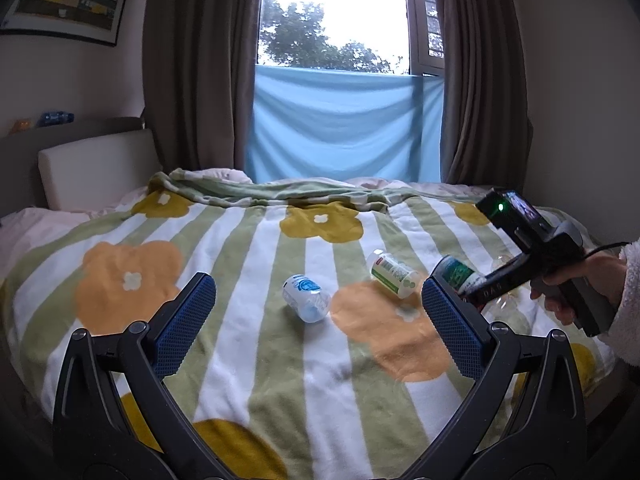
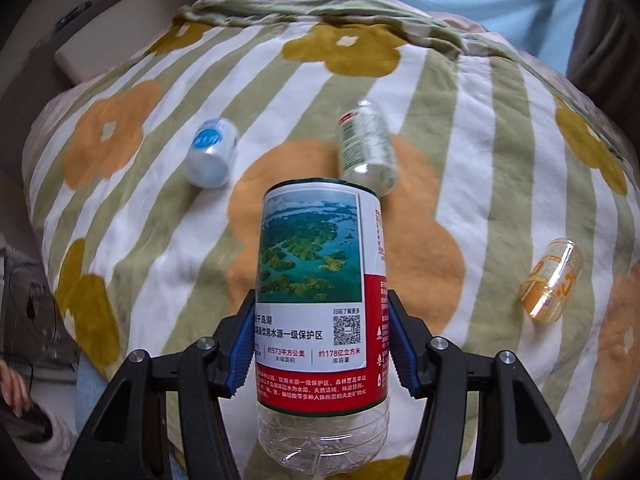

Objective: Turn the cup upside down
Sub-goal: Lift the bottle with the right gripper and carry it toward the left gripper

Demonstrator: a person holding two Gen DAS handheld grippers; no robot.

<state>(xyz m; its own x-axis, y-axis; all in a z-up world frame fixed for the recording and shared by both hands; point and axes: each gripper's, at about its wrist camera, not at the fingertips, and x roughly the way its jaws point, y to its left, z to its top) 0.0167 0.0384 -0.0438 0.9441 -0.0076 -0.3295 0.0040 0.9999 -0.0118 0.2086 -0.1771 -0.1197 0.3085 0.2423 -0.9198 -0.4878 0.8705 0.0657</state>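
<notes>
Only the right wrist view catches an orange cup lying on the bed — the left view takes in the window and curtains. The right tongs clamp a cup with a lake-photo label, Chinese print, a QR code, "573" and "178" — held above the blanket, clear base nearest the camera. The left tongs gape wide, holding nothing.

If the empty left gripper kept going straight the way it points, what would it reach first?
Probably the small blue-and-white cut-bottle cup lying on its side on the flower-patterned blanket, roughly centred ahead of the open left gripper; depth is uncertain.
</notes>
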